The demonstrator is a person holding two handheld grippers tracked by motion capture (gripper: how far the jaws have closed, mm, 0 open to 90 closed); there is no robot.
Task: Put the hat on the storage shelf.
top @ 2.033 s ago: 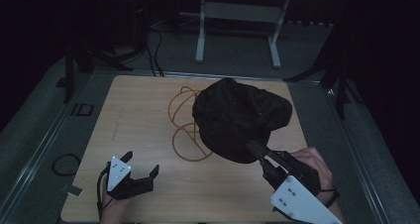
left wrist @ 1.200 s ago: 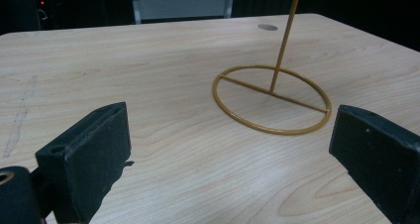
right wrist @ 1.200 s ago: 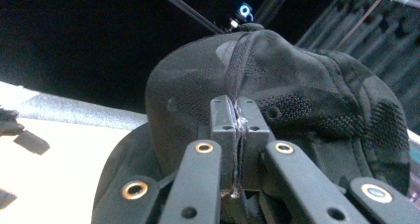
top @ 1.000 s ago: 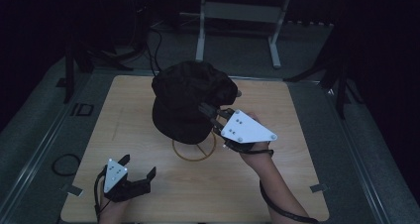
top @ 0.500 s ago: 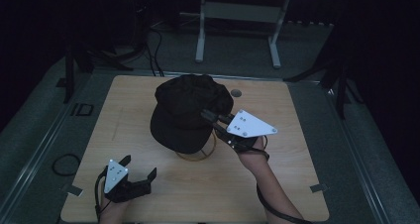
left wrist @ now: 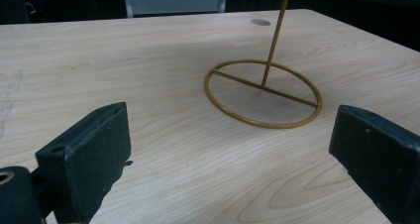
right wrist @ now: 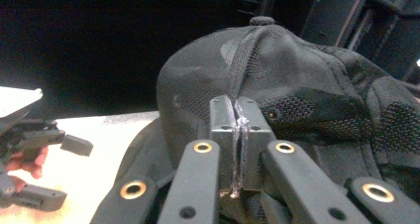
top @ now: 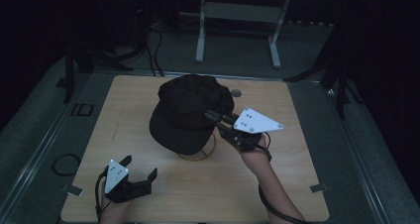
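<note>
Two grippers: right gripper (top: 214, 118) pinched tight on the cap (top: 190, 110); left gripper (top: 140, 170) wide open, empty, at 7 o'clock on the surface (top: 297, 154). Cap sits mid-surface over the wire stand (left wrist: 263, 92). Soft, light fabric, likely floppy; a seam or brim grip seems safest. Brim points roughly 7 o'clock, long axis likewise.

We see a grey round plug (top: 236, 92) in the table (top: 297, 184) just beyond the right claw (top: 210, 116), and floor cables (top: 153, 45) farther off.

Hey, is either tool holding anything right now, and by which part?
The right tool pinches the black cap by a fold of its crown fabric. The left tool is open, holding nothing.
</note>
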